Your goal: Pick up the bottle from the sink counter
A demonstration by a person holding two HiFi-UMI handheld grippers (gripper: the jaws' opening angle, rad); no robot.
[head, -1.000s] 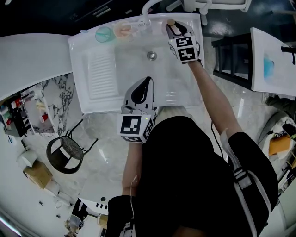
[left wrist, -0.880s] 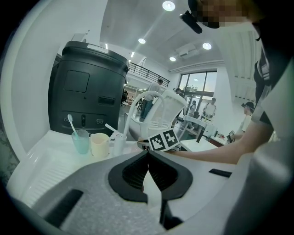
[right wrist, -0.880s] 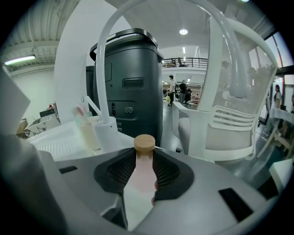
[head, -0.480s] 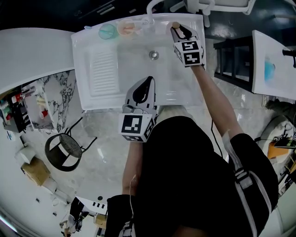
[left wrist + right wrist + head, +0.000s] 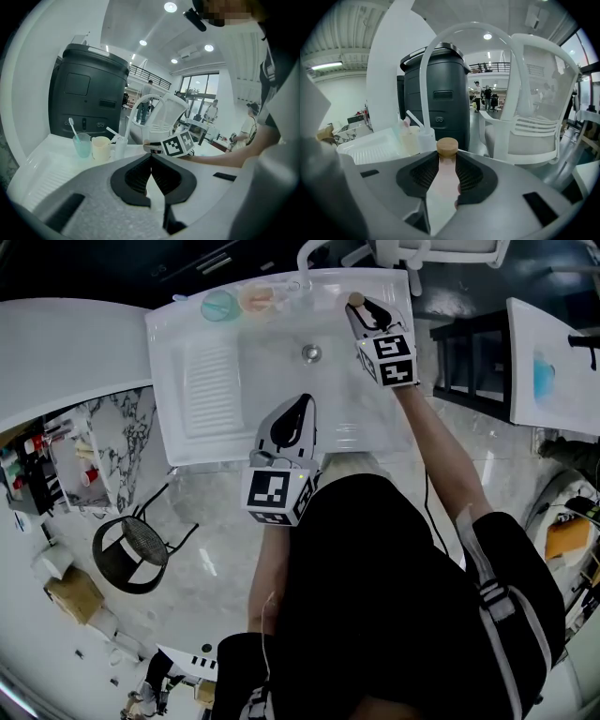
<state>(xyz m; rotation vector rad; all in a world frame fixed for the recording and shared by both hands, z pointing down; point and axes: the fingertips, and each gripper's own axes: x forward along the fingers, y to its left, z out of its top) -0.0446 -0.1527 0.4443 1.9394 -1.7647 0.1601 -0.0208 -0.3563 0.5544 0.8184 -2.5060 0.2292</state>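
Observation:
The bottle (image 5: 446,176) is pale pink with a tan wooden cap (image 5: 447,146). It stands upright between the jaws of my right gripper (image 5: 447,158), which is shut on its body. In the head view that gripper (image 5: 364,307) hovers over the sink's back right corner, the bottle's cap (image 5: 355,299) showing at its tip. My left gripper (image 5: 298,405) hangs over the sink's front edge. Its jaws are shut with nothing in them, their tips meeting in the left gripper view (image 5: 151,156).
The white sink (image 5: 375,423) has a drain (image 5: 311,352), a ribbed drainboard (image 5: 208,381) and a curved faucet (image 5: 429,70). A teal cup with a toothbrush (image 5: 217,304) and a cream cup (image 5: 255,299) stand at the back rim. A black stool (image 5: 131,551) stands on the floor.
My right gripper has lifted a little and drawn back toward the person with the bottle in it. The left gripper has stayed where it was.

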